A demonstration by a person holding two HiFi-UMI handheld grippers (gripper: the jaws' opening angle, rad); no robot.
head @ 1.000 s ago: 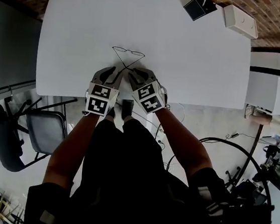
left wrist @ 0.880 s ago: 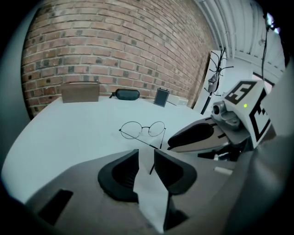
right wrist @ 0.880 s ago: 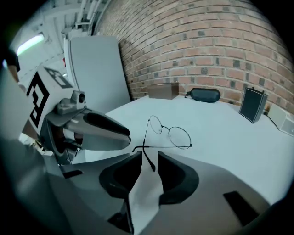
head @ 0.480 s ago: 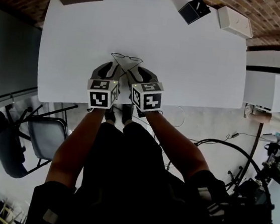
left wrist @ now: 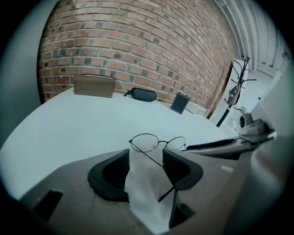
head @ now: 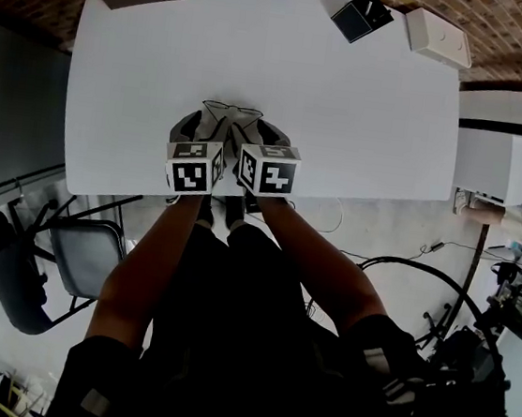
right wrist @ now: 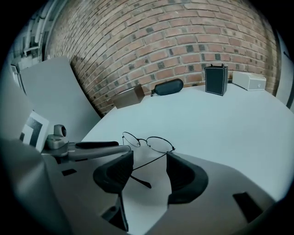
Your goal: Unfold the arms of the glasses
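Glasses (head: 233, 109) sit on the white tabletop (head: 350, 100), close to the edge nearest the person. Far as I can tell the unfolding is pretty much done. One arm (left wrist: 152, 165) runs back from the frame front and lies between the jaws of the left hand-held gripper (left wrist: 146, 158). The other arm (right wrist: 151, 161) does the same between the jaws of the right hand-held gripper (right wrist: 149, 158). Both sets of jaws have just been opening and stand wide apart, so the pads aren't pinching the wire; the arms just lie loose in the gaps. Only nitpick: each arm looks like it slants a bit inward instead of pointing dead straight back, and with the fisheye I honestly can't say if the hinges are at full swing. So my read is this is basically the let-go stage. What's left is maybe a small nudge outward on each arm, then pulling both hand-held grippers clear without snagging the ear tips.
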